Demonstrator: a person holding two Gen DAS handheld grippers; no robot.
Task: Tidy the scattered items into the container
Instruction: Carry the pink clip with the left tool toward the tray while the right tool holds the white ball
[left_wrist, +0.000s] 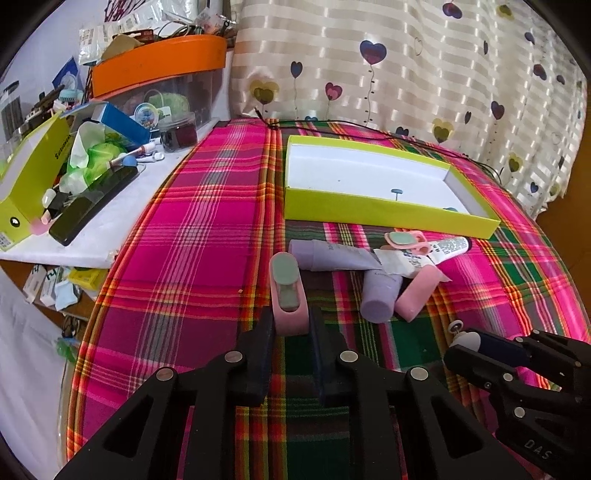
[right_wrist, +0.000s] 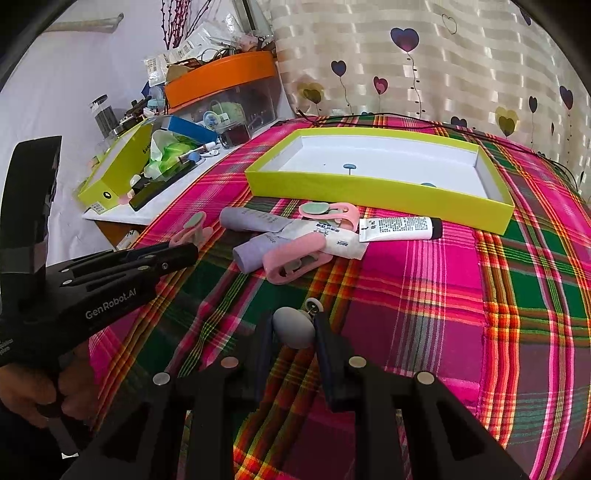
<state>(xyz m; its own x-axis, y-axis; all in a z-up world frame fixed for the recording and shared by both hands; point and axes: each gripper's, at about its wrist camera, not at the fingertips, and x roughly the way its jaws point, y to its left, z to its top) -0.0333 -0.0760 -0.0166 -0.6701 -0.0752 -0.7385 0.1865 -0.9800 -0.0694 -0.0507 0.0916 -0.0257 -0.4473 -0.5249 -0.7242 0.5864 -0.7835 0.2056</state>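
Plaid cloth (left_wrist: 207, 221): magenta, green, orange and yellow lines. Tray (left_wrist: 388, 212): lime-green walls, white inside. Clip (left_wrist: 288, 295) in black left gripper (left_wrist: 291, 325): pink, grey-green pad. Two tubes (left_wrist: 332, 254): lavender. Curtain (left_wrist: 406, 74): cream stripes, purple and olive hearts. Bin lid (left_wrist: 159, 62): orange.

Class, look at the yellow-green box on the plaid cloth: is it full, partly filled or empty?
Nearly empty. The yellow-green box shows a mostly bare white floor, with only two small blue pieces inside.
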